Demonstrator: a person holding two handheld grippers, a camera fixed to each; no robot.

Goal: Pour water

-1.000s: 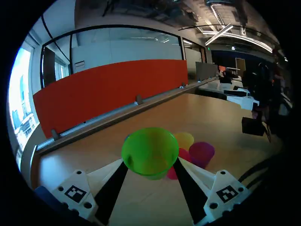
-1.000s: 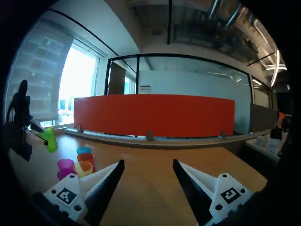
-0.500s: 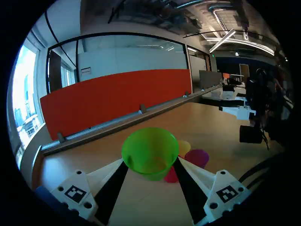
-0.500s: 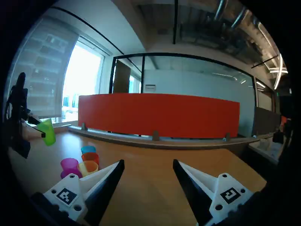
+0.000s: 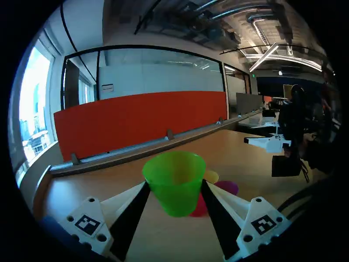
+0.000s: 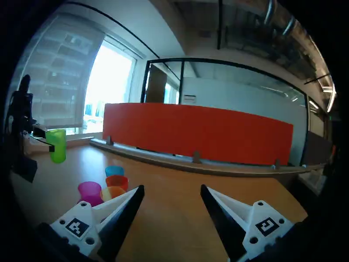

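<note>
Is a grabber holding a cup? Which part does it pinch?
The left gripper holds the green cup, its two fingers pressing opposite sides of the cup's wall below the rim. The right gripper is open, holding nothing.

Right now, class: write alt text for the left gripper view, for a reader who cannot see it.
The left gripper holds a green cup upright in its jaws over a table. More cups stand behind it, before an orange partition.
</note>
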